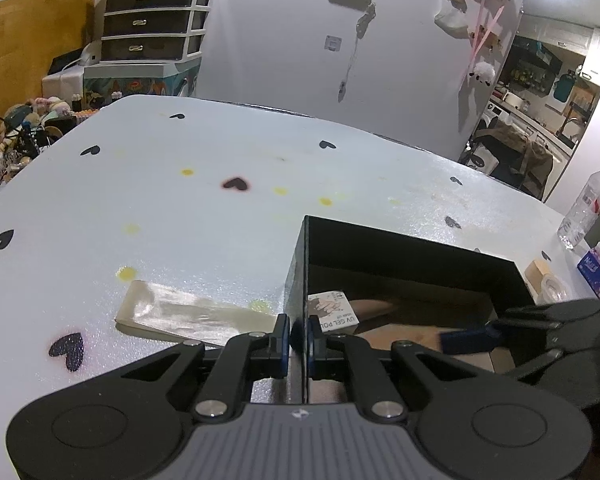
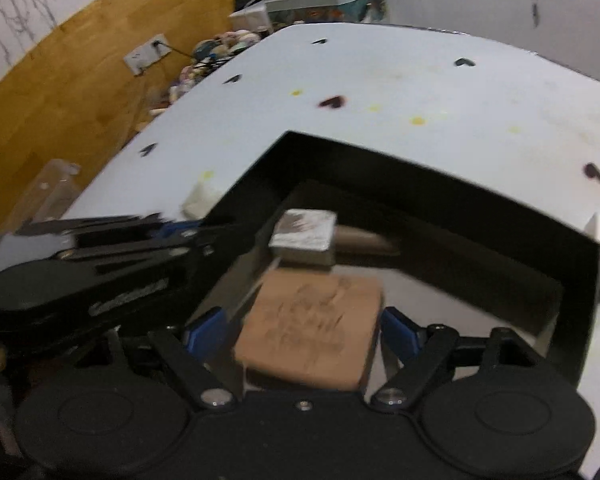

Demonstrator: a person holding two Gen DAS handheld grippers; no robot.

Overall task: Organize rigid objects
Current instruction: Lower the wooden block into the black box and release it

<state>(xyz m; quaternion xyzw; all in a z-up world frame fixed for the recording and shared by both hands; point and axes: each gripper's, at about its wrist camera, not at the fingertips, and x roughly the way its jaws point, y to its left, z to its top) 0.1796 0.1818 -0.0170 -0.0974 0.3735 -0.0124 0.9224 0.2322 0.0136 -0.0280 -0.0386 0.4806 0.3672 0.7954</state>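
We see one black open-topped box (image 1: 412, 248) on a white table (image 1: 180, 208) dotted with black hearts, two items inside it: one white nail-polish carton (image 2: 306, 226) in the box's far corner and one tan flat packet (image 2: 312, 320) nearer us. Our left gripper (image 1: 298, 330) is clamped tight on the box's left wall. Our right gripper (image 2: 304, 330) reaches into the box, jaws wide either side of the tan packet, pads clear of it. One translucent strip (image 1: 188, 314) lies just outside the box's left wall.

Water bottle (image 1: 588, 204), dark drawer unit (image 1: 152, 20)
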